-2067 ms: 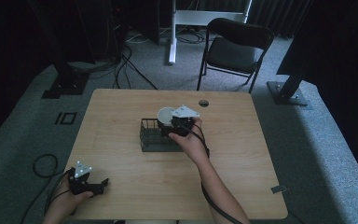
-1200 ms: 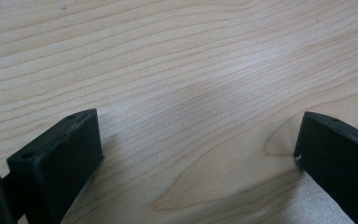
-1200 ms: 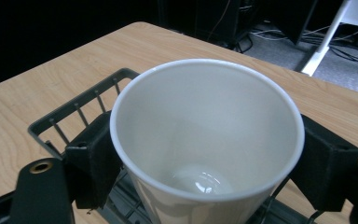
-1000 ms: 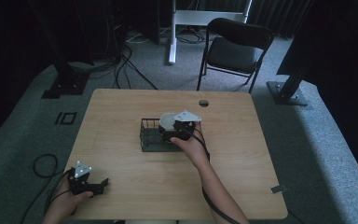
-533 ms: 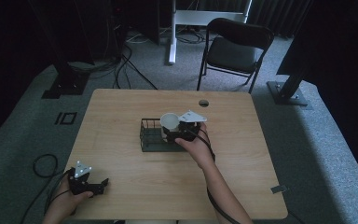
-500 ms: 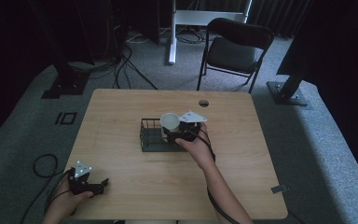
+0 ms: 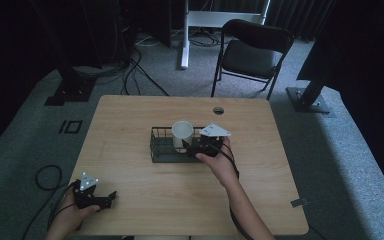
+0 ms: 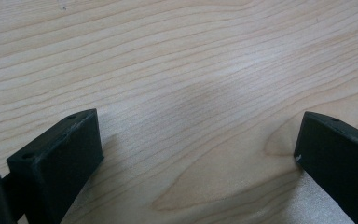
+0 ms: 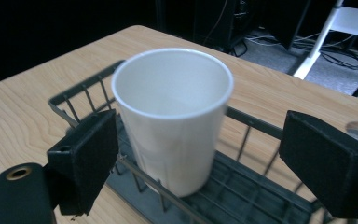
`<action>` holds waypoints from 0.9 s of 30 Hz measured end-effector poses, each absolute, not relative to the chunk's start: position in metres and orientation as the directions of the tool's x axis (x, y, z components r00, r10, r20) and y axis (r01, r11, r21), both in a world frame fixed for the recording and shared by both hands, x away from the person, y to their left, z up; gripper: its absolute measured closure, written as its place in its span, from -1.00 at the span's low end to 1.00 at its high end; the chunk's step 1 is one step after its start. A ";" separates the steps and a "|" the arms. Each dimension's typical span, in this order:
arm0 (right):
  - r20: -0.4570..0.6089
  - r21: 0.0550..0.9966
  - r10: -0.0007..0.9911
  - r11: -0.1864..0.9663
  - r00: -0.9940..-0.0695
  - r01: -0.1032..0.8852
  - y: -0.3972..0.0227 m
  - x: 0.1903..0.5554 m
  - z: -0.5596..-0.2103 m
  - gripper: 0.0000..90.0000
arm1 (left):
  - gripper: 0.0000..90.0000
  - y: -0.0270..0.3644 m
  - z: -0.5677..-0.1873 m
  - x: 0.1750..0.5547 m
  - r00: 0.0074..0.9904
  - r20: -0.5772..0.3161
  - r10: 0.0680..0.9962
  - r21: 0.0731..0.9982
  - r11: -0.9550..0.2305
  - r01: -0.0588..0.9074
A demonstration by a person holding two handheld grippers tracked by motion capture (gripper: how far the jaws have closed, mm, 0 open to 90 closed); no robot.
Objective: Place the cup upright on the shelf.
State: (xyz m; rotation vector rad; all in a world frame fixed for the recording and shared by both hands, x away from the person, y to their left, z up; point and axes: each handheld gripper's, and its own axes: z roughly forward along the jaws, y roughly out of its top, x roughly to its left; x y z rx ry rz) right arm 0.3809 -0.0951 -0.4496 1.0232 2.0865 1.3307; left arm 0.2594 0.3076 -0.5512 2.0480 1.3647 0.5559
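Cup [image 9: 175,121], plain white, stands upright in the wire basket [image 9: 242,196] mid-frame; your right gripper [image 9: 193,163] and left gripper [image 8: 196,158] both gape.

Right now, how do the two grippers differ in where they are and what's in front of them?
The right gripper reaches into the wire basket at mid-table; the left gripper lies near the table's front left corner. A white cup stands in the basket between the right gripper's jaws, untouched; the left gripper's jaws frame bare wood. Both are open, each held in a hand.
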 end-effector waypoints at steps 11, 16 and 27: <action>0.006 0.902 0.809 0.250 -0.588 0.353 -0.117 0.376 -0.454 -0.74 | -0.97 0.308 -0.551 0.259 0.381 0.011 0.925 0.687 -0.284 0.669; 0.010 0.901 0.820 0.241 -0.572 0.361 -0.130 0.373 -0.458 -0.74 | -0.97 0.308 -0.551 0.259 0.381 0.011 0.925 0.687 -0.284 0.669; 0.009 0.897 0.841 0.233 -0.542 0.376 -0.161 0.360 -0.468 -0.74 | -0.97 0.308 -0.551 0.259 0.381 0.011 0.925 0.687 -0.284 0.669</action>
